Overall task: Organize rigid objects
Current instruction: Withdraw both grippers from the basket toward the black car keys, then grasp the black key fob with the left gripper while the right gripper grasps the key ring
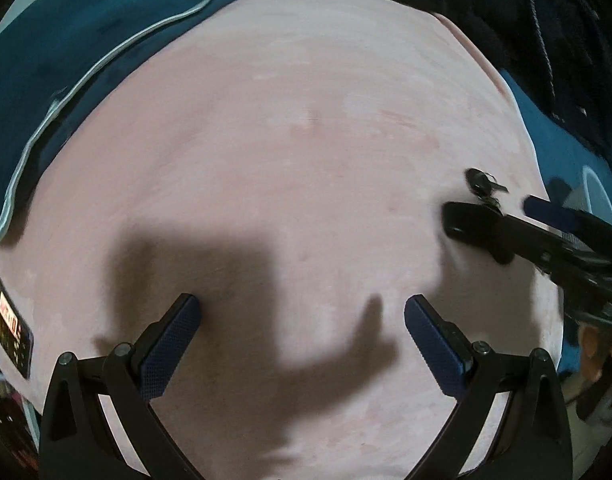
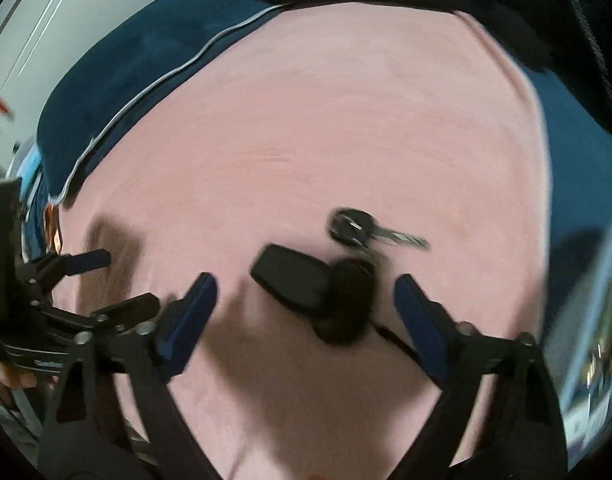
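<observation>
Right gripper (image 2: 306, 300): jaws wide apart, straddling the black key fob (image 2: 298, 284) — placed to grasp, not pressing.
Fob: lies on pink cloth (image 2: 326, 120), key (image 2: 370, 232) attached.
Left gripper (image 1: 302, 320): jaws apart, empty — standing by.

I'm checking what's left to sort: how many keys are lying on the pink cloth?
1. A silver-bladed key with a black plastic head lies just beyond the black rectangular fob, ahead of the right gripper's open jaws. Others may hide beneath the fob.
</observation>
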Demonstrator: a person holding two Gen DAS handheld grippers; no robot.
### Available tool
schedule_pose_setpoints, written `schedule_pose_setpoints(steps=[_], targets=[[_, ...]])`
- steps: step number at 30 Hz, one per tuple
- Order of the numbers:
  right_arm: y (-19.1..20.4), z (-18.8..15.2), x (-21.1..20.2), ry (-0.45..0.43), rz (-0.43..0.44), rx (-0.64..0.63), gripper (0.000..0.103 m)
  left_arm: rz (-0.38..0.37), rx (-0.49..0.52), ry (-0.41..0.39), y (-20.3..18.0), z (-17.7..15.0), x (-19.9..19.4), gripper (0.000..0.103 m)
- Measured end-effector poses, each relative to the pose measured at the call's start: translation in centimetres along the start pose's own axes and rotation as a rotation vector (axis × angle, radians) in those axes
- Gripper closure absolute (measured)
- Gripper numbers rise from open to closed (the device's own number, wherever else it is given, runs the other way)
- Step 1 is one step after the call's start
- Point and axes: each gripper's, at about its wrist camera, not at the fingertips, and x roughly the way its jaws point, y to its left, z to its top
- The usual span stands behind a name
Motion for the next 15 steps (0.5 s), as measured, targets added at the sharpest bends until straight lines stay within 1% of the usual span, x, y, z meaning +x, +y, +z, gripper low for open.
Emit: schedule_pose_setpoints(steps=[1,4,6,7,8,9,11,12,13,15], targets=[[0.2,0.3,0.5,0.006,0.005,-0.015,0.024,-0.006,-0.017,-0.002,0.6,-0.2,-0.2,0.001],[0.3,0.8,2.2,0.041,-0.003,-0.037,0.024,-0.018,-0.054,-0.007,1.6,-0.7,-0.4,0.001],[0.3,0.5,2.9,0.063,0.003,-0.029,0.025,-0.024,-0.076,-0.008,2.4,-1.0,-0.5,0.001],[0.5,0.2,2.8,0.057,0.01,-0.031,0.025,-0.024,-0.081,-0.009,2.6,-1.2,-0.5,0.001],[0.7,-0.2,2.6,0.054,0.035,-0.03,0.025,-0.023,-0.085,-0.01,2.9,-1.2,-0.6,0.001],[0.9,-0.4,2.4,0.06,0.084,-0.023,0.025,-0.021,-0.09,-0.01,3.1,-1.4,-0.7,0.001],[1.4,-1.2,2.4,0.115,0.254,0.012,0.026,-0.018,-0.098,-0.01,3.7,-1.8,-0.9,0.001],[1.7,-1.6,2.2,0.128,0.292,0.015,0.026,-0.016,-0.103,-0.009,3.8,-2.0,-1.0,0.001],[1.9,-2.0,1.7,0.118,0.29,0.001,0.027,-0.017,-0.105,-0.008,3.9,-2.1,-0.9,0.001],[1.6,-2.3,0.6,0.073,0.242,0.0,0.027,-0.015,-0.108,-0.007,3.7,-2.1,-1.0,0.001]])
